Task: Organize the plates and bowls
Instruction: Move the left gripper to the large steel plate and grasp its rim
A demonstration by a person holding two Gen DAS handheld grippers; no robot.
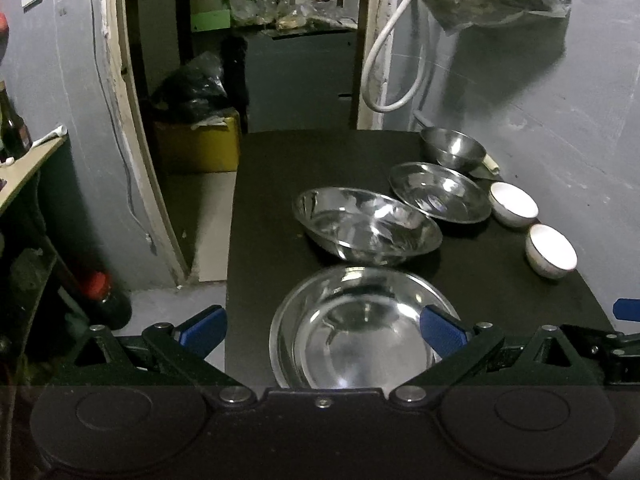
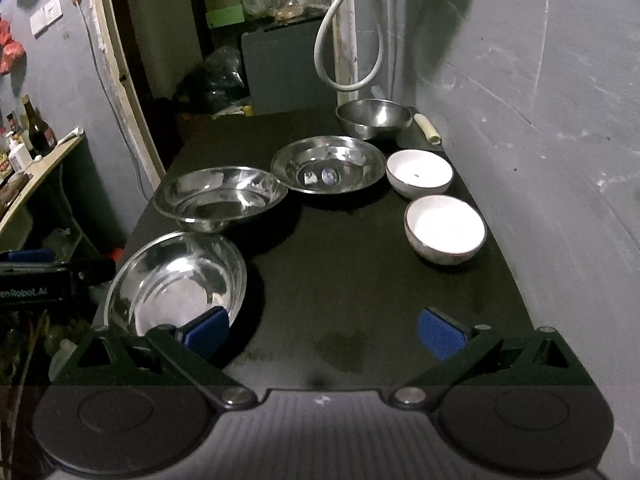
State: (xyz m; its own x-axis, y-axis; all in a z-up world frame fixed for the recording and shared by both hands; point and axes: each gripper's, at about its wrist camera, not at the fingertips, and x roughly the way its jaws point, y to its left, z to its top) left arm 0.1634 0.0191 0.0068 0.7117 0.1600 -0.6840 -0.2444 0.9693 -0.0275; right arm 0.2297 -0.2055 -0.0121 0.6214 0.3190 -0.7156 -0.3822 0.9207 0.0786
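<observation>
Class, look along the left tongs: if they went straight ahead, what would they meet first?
Probably the nearest shallow steel dish, lying between the open left tongs; height above it is unclear.

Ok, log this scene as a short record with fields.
surface: black table
steel dishes: four, nearest steel plate, deep steel bowl farthest
white bowls: two, along the right edge
stacking: none, every dish sits alone
left gripper: open, above the nearest steel plate
right gripper: open, holds nothing
</observation>
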